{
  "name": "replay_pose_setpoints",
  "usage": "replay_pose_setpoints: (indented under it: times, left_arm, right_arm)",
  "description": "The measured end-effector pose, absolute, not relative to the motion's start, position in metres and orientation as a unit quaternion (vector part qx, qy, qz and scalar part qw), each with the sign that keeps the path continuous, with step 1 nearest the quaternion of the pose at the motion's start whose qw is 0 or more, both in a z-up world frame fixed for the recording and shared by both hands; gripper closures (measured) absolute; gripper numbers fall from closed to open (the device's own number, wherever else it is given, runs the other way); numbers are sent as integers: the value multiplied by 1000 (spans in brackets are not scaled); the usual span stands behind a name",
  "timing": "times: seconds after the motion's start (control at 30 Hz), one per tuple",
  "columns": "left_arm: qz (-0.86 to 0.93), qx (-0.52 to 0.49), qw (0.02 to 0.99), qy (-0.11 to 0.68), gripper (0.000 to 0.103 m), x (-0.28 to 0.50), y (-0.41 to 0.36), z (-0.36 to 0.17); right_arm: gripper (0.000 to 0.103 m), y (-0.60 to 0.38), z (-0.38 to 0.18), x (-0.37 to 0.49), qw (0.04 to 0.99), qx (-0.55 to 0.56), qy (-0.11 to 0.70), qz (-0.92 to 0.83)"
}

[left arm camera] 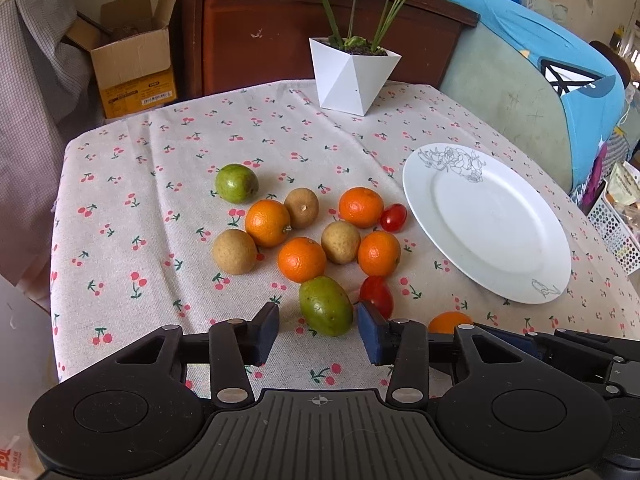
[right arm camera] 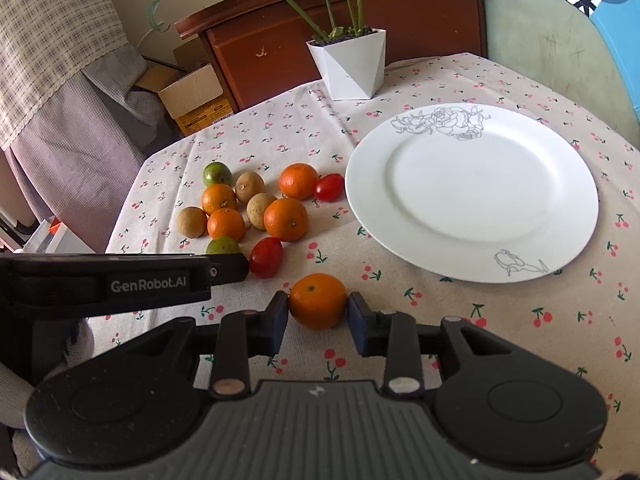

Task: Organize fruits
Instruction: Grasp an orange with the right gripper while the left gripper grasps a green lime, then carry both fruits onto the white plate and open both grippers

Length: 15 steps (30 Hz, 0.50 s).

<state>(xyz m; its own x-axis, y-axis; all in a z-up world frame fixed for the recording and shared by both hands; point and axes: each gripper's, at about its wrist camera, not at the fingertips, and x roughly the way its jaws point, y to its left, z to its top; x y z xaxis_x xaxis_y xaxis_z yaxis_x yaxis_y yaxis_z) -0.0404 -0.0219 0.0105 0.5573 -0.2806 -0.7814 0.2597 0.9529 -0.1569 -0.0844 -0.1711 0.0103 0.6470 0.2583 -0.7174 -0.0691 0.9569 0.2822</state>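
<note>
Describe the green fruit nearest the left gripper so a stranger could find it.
Start at the white plate, then look to the fruit cluster beside it. At the cluster's near edge lies the oval green fruit, touching a cherry tomato; the other green one is rounder and farther back.

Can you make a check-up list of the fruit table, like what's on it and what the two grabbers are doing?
Surface: cherry-print tablecloth covers the table, a little wrinkled.
Job's things: white plate has no fruit on it. Loose on the cloth are oranges, brown round fruits, two cherry tomatoes and two green fruits.
Clutter: white plant pot at the far edge.
Grippers: right gripper has its jaws on either side of one orange, pads at its skin. Left gripper has its jaws around the near green fruit, pads not touching.
Cables: nothing seen.
Surroundings: cardboard box, wooden cabinet, checked curtain.
</note>
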Motion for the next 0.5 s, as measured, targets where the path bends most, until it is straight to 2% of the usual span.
replay_pose_setpoints:
  times: [0.1,0.27,0.5]
  left_arm:
    - [-160,1,886,436,76,-42,-26,10]
    - [-155,-5,889,431,77,-44,-26,14]
    - [-177,-28,900,398,77,-48,-31,40]
  right_arm:
    - [71,-171,10,-84,901,116,409,91]
    - [71,-175,14,-84,902,127,403,87]
    - [71,-199,35,-82,920,159,355,46]
